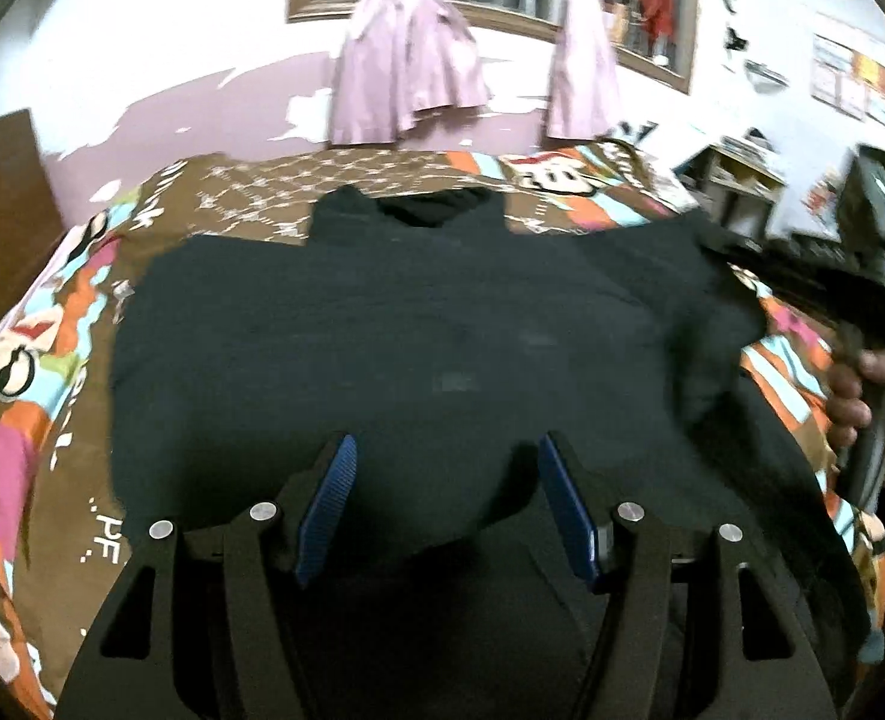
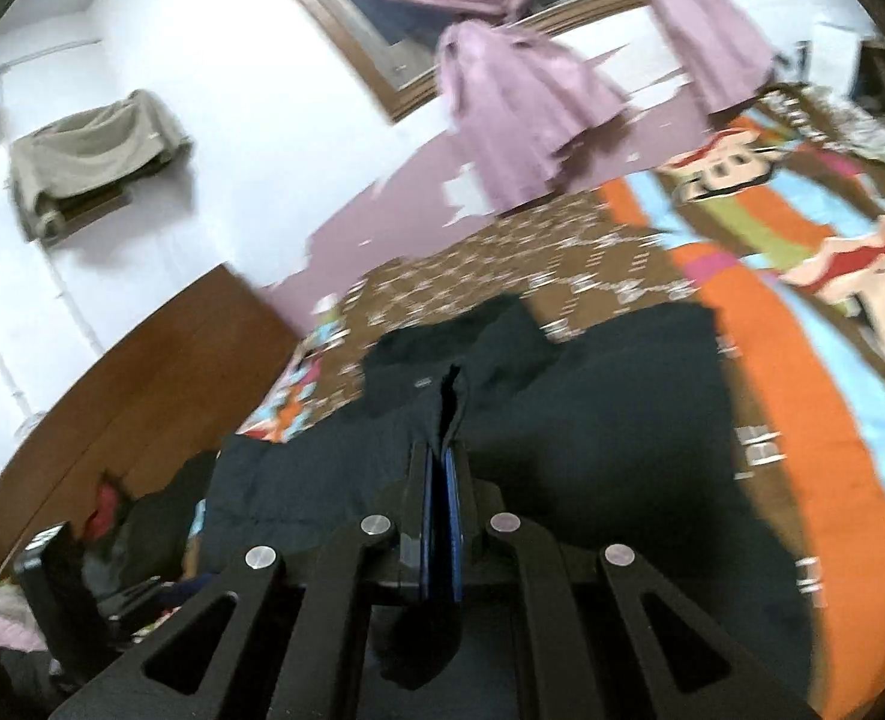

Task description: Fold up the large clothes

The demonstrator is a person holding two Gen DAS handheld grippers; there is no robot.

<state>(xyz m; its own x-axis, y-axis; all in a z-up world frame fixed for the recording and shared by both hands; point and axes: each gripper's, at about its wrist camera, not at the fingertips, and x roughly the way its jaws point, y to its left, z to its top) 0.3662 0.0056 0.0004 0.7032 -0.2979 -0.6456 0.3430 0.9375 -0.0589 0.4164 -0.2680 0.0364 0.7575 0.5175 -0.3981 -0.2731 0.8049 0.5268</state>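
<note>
Garment (image 1: pixel 418 324) flat on bedspread (image 1: pixel 52 360); left gripper (image 1: pixel 445 501) agape, empty above it; right gripper (image 2: pixel 440 480) pinching fabric fold.

From my left wrist view, the right gripper (image 1: pixel 880 252) is a dark smear at the frame's edge, its fingers lost in blur. The black garment (image 1: pixel 418 330) runs under my own fingers (image 1: pixel 328 504), so its near hem is hidden. The wall posters (image 1: pixel 862 78) are too blurred to read.

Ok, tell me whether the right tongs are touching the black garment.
Touching. The right wrist view shows the right tongs shut on a fold of the black garment, cloth pinched between the blue pads.
</note>
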